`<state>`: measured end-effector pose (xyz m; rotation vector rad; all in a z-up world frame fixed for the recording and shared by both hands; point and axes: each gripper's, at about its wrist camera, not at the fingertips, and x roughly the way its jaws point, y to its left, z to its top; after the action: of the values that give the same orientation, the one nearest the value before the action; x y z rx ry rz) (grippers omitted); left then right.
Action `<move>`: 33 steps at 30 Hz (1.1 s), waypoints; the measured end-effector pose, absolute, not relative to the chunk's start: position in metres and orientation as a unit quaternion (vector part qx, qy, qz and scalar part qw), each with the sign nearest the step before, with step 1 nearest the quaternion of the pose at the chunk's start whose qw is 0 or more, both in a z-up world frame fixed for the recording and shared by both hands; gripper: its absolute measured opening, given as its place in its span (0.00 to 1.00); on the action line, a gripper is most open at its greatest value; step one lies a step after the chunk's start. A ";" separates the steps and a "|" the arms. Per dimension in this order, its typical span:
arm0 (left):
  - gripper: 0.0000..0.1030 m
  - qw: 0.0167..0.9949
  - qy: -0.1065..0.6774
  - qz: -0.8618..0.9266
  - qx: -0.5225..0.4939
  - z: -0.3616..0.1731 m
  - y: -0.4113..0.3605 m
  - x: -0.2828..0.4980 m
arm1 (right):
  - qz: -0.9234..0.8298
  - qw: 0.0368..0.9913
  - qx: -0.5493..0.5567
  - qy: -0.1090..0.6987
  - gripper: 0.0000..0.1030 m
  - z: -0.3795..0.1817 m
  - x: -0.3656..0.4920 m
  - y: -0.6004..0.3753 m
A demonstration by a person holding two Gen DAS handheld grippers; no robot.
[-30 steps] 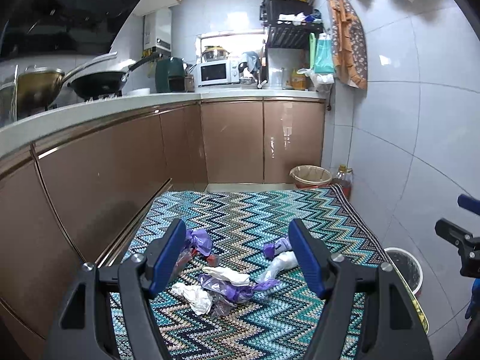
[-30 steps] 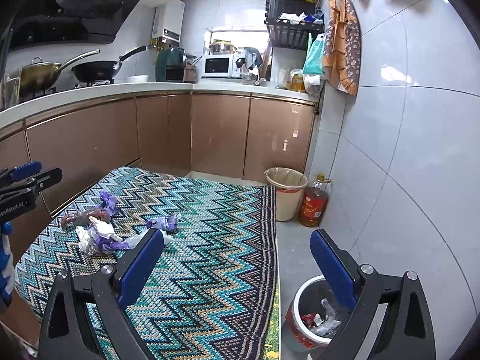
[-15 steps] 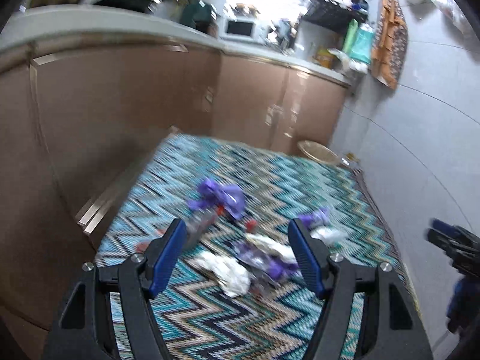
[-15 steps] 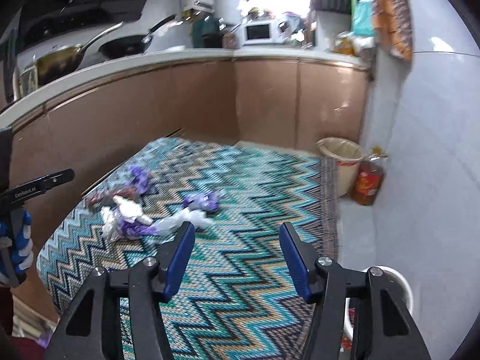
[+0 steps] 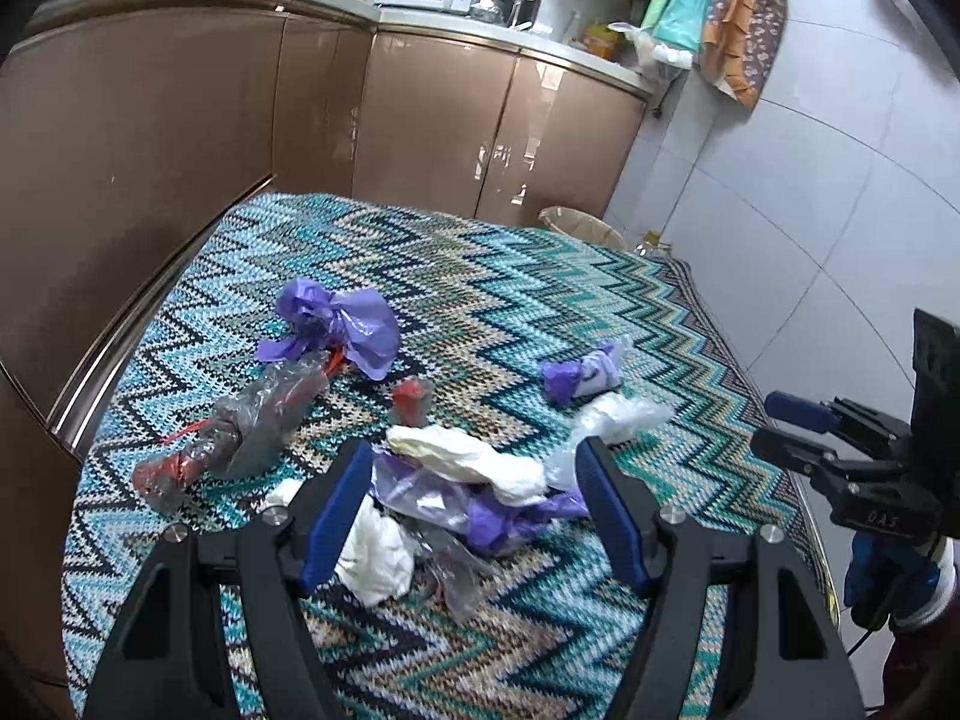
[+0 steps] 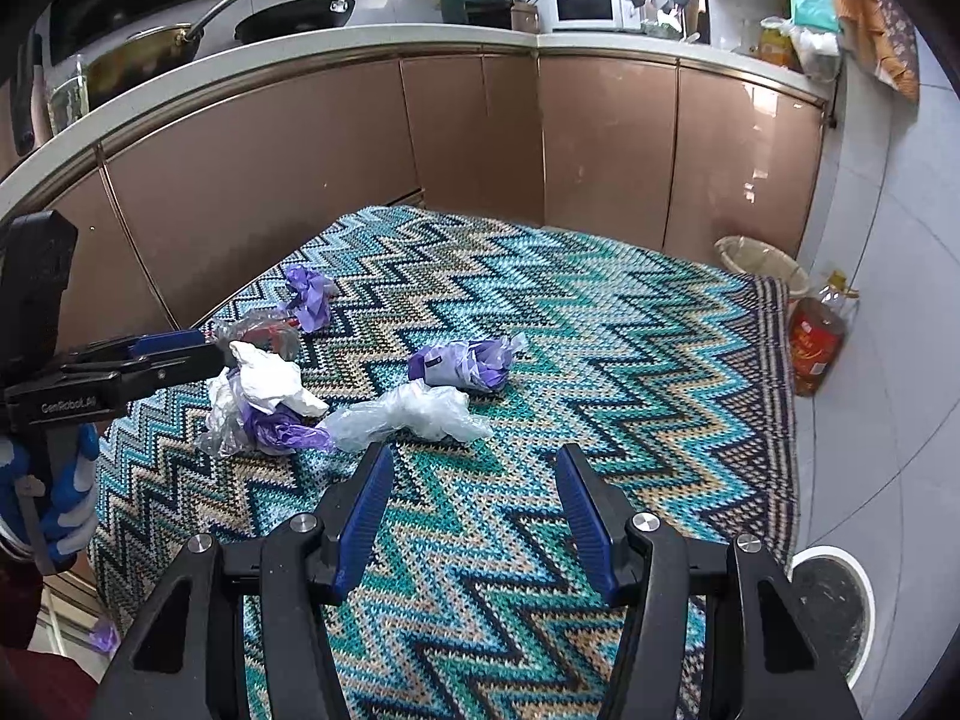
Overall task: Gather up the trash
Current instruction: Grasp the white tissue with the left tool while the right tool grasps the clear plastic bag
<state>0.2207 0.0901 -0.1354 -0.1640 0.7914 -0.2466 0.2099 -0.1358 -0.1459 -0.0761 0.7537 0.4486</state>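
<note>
Trash lies on a zigzag rug (image 5: 492,276): a purple bag (image 5: 336,324), a clear wrapper with red inside (image 5: 240,426), a white and purple heap (image 5: 456,480), a white tissue (image 5: 378,552), a clear bag (image 5: 618,420) and a purple packet (image 5: 579,378). My left gripper (image 5: 471,474) is open, low over the heap, its fingers either side of it. My right gripper (image 6: 471,480) is open and empty, just short of the clear bag (image 6: 408,411) and the purple packet (image 6: 462,363). The heap also shows in the right wrist view (image 6: 264,396).
Brown cabinets (image 6: 420,132) run along the left and far sides. A lined bin (image 6: 762,258) and an oil bottle (image 6: 816,342) stand at the rug's far right corner. A white-rimmed bin (image 6: 834,606) stands right of the rug on tiled floor.
Both grippers have dropped and tilted down toward the rug. The left has closed in over the heap. The right has swung left toward the clear bag, its jaws narrower than a second ago.
</note>
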 end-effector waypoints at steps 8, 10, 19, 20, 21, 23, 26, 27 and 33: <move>0.37 0.893 0.418 -0.125 -0.109 -0.155 0.098 0.243 | 0.231 0.895 -0.038 0.380 0.52 -0.160 0.235 -0.128; 0.31 0.891 0.421 -0.129 -0.112 -0.158 0.098 0.243 | 0.233 0.893 -0.037 0.384 0.52 -0.163 0.238 -0.126; 0.12 0.886 0.429 -0.133 -0.117 -0.166 0.094 0.250 | 0.248 0.880 -0.034 0.403 0.48 -0.178 0.258 -0.123; 0.10 0.885 0.429 -0.135 -0.118 -0.166 0.094 0.250 | 0.249 0.879 -0.037 0.405 0.47 -0.179 0.260 -0.122; 0.09 0.886 0.428 -0.135 -0.120 -0.166 0.093 0.251 | 0.251 0.877 -0.041 0.407 0.46 -0.181 0.263 -0.120; 0.08 0.885 0.425 -0.140 -0.127 -0.165 0.094 0.250 | 0.257 0.873 -0.047 0.411 0.44 -0.184 0.268 -0.117; 0.07 0.887 0.417 -0.147 -0.135 -0.161 0.095 0.249 | 0.267 0.868 -0.050 0.415 0.34 -0.188 0.274 -0.113; 0.07 0.887 0.415 -0.150 -0.138 -0.160 0.095 0.248 | 0.270 0.867 -0.048 0.416 0.26 -0.189 0.275 -0.112; 0.07 0.892 0.397 -0.158 -0.146 -0.146 0.099 0.237 | 0.279 0.869 -0.041 0.407 0.08 -0.185 0.270 -0.111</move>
<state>0.2373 0.0986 -0.1460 -0.3029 0.8248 -0.3287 0.2705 -0.1108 -0.1846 -0.0849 0.8507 0.5827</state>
